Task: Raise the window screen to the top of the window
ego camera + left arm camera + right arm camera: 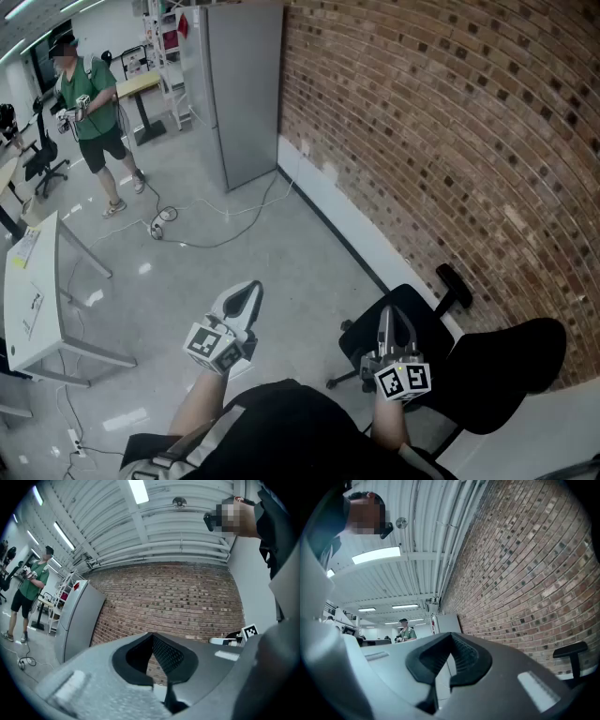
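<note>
While held out alongside the brick wall (pixel 450 141), the left gripper (pixel 249 291) and right gripper (pixel 392 317) are seen with jaws pressed together, nothing caught between them. A black office chair (pixel 497 366) is set against that wall, beneath the right gripper. A grey cabinet (pixel 242 84) is stood further along it. The window screen is shown in no view, so its place cannot be told.

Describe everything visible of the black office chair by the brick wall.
The black office chair stands empty on the glossy grey floor, close to the brick wall. It looks padded, with seat, broad backrest, one raised armrest and a base leg showing. In the head view the shut right gripper overlaps it; whether they touch cannot be told.
</note>
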Motion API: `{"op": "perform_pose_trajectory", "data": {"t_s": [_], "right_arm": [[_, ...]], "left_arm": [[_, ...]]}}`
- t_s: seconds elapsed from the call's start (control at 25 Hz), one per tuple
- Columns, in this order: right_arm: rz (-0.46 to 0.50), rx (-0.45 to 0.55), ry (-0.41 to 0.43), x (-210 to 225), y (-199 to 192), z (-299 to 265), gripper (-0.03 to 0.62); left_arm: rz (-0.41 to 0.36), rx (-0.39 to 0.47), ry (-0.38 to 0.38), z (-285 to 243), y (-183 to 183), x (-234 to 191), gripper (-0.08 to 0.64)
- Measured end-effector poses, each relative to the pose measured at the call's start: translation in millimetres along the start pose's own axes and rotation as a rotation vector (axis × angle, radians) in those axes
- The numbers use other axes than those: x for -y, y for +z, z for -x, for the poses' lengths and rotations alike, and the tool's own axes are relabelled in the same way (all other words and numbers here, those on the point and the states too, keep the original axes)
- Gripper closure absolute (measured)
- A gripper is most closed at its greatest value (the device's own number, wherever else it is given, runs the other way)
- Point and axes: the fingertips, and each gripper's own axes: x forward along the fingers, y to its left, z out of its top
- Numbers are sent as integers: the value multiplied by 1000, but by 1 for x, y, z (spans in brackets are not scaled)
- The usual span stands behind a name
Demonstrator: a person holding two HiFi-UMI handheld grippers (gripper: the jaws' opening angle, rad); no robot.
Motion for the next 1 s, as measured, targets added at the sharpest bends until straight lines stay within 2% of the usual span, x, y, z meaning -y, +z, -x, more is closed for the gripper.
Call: {"op": "perform_pose_trajectory", "data": {"t_s": [0.52, 0.76, 1.0], "right_arm": [[-3, 22, 23, -4, 11, 6, 591], [-54, 52, -12, 10, 16, 23, 589], [-3, 62, -115, 49, 31, 62, 589]], "left_arm": [[15, 7, -28, -1, 1, 15, 558], [39, -6, -52, -7, -4, 27, 558], [86, -21, -114, -35, -18, 67, 558]]}}
